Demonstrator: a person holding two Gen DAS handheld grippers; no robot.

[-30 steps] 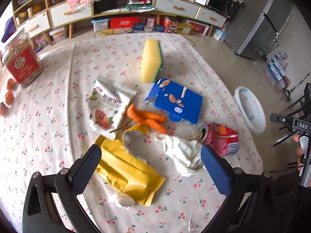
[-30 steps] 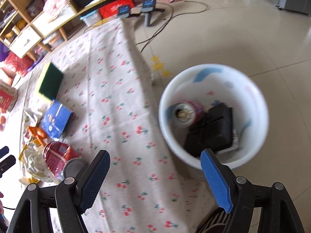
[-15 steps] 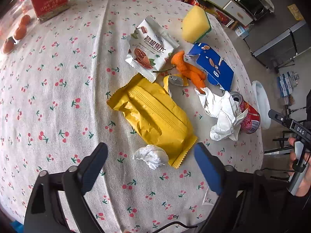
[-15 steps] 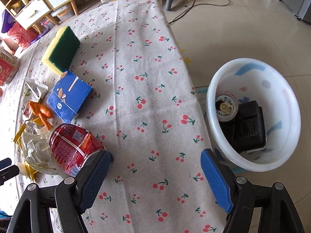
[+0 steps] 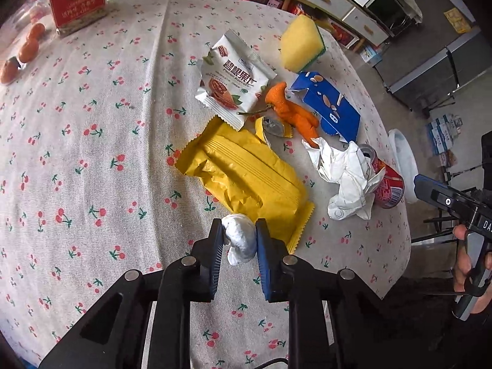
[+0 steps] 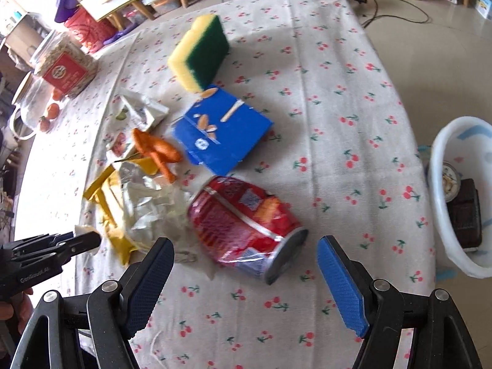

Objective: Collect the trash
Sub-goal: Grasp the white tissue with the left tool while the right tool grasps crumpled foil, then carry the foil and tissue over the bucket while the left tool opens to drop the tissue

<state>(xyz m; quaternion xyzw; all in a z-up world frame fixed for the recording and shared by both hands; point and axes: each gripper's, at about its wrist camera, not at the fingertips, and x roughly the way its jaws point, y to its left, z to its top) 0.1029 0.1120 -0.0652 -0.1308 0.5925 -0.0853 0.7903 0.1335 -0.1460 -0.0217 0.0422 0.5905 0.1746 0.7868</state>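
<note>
Left gripper (image 5: 236,240) pinched on a small white paper wad (image 5: 240,241), held between both pads at the near corner of the yellow wrapper (image 5: 246,175), on or just above the cherry-print tablecloth (image 5: 92,153). Right gripper (image 6: 246,264) spread wide, nothing between the pads, poised just short of the red can (image 6: 243,221) lying on its side.

Likely trouble: wad soft and loosely crumpled, so could slip out or unravel on the way to the white tub (image 6: 442,203) off the table's far edge. Could also drag the yellow wrapper along if a fold is caught, though hard to tell from here. Can round and on its side, so liable to roll away if nudged by 1 pad before the other.

Wad: white, balled, wrinkled, bulging above the pads. Also awaiting pickup: crumpled white paper (image 5: 347,181) against the can, orange peel (image 5: 292,113), blue box (image 5: 329,107), white snack packet (image 5: 233,80). Tub already holding 1 can and a dark block
</note>
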